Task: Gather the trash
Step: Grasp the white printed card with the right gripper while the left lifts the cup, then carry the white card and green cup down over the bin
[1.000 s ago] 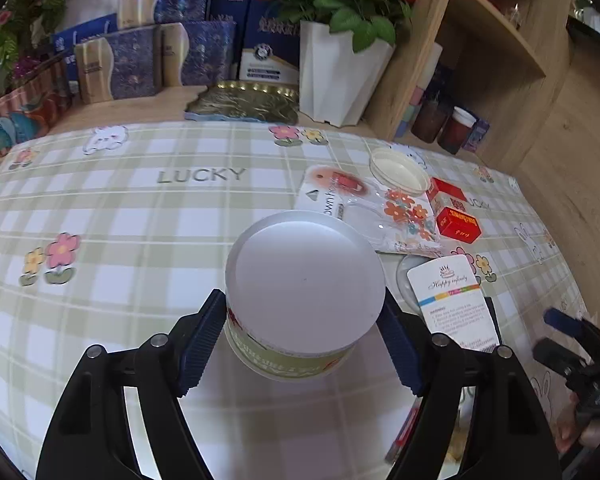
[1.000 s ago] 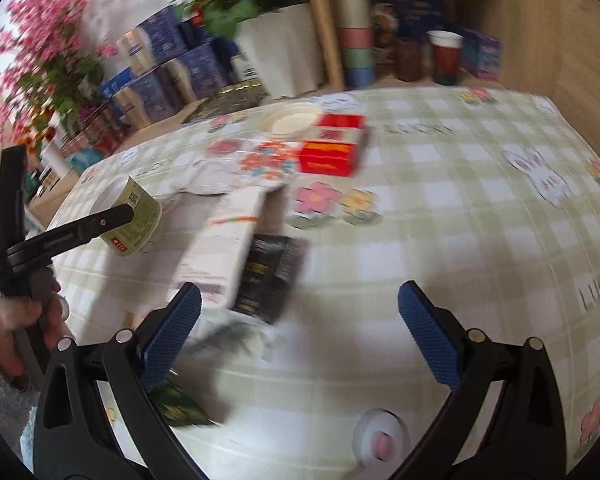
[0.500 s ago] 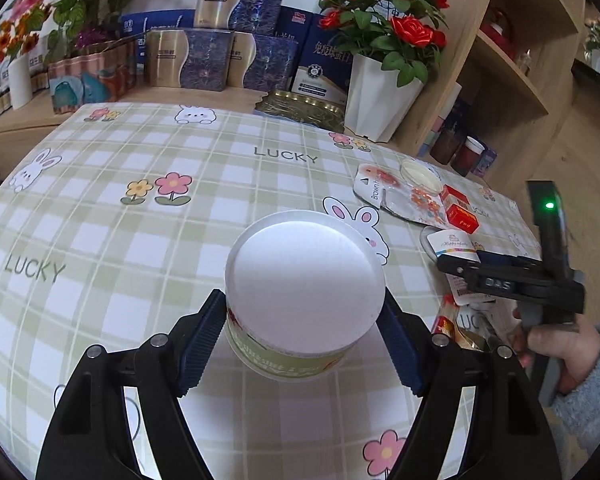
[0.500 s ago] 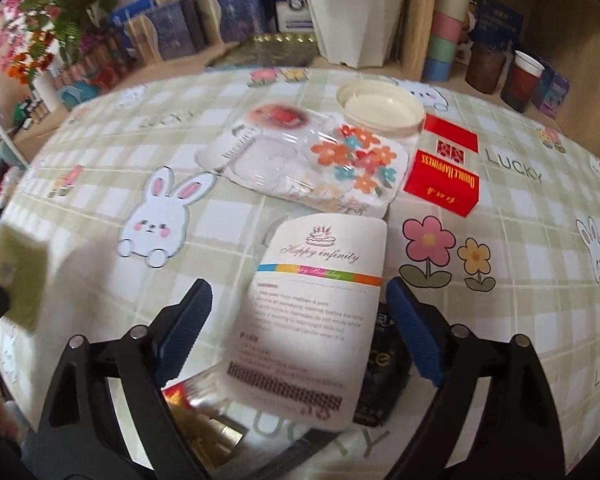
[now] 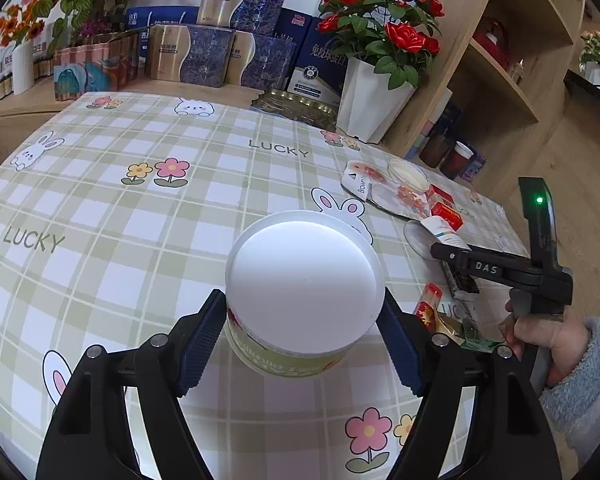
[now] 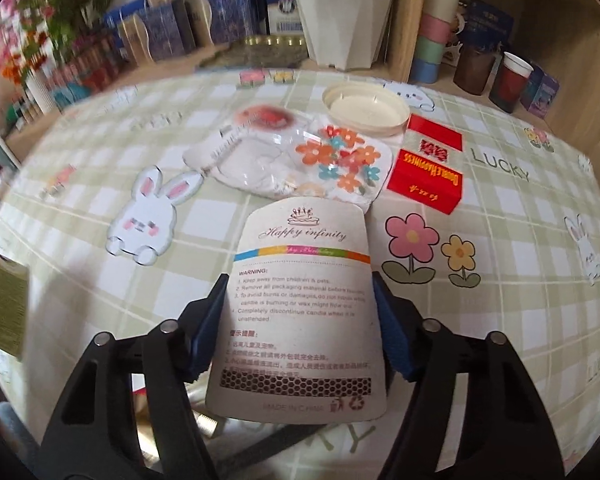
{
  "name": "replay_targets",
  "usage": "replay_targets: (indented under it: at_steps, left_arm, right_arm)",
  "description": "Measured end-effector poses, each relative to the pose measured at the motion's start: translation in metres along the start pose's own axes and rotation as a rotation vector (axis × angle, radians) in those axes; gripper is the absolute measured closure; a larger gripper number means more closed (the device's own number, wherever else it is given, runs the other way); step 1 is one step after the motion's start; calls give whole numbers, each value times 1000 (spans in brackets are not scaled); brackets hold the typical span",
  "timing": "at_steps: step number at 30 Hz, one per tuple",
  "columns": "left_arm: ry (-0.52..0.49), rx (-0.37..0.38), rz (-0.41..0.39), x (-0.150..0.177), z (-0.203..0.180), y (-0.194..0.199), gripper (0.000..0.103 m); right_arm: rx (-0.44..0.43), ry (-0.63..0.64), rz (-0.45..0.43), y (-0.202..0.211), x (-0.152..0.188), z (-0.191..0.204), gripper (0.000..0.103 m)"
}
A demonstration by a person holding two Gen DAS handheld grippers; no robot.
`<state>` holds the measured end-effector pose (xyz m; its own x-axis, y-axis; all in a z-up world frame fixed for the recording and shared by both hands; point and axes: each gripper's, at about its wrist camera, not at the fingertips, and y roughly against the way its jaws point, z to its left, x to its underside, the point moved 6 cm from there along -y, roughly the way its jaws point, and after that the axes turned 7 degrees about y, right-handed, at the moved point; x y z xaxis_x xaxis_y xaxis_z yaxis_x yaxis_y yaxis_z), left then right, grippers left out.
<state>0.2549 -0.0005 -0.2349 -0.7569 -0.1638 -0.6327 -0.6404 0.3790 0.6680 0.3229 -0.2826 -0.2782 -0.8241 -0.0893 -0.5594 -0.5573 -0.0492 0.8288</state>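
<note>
My left gripper point(image 5: 302, 340) is shut on a round white tub with a green label point(image 5: 300, 292) and holds it above the checked tablecloth point(image 5: 140, 208). My right gripper point(image 6: 300, 320) is shut on a white card package printed "Happy infinity" point(image 6: 304, 300), its blue pads against both edges. The right gripper also shows in the left wrist view point(image 5: 496, 268), at the right over the trash pile. Beyond the card lie a clear blister pack with flowers point(image 6: 300, 156), a cream lid point(image 6: 366, 110) and a red cigarette box point(image 6: 428, 168).
Foil and dark wrappers point(image 5: 456, 304) lie at the table's right edge. A white pot of red roses point(image 5: 368, 96), gift boxes point(image 5: 204, 56) and a wooden shelf with cups point(image 6: 512, 80) stand behind the table.
My right gripper has come down over the card package and shut on it. My left gripper has carried the tub back and to the left, away from the trash pile.
</note>
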Motion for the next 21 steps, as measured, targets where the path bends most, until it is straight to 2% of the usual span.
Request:
replay_targets:
  at_steps: [8, 21]
  left_arm:
    - [-32, 3, -22, 4, -16, 20, 30]
    - [-57, 23, -34, 29, -31, 84, 30]
  right_arm:
    - [-68, -64, -67, 39, 14, -2, 35]
    - [-124, -43, -137, 119, 62, 28, 35]
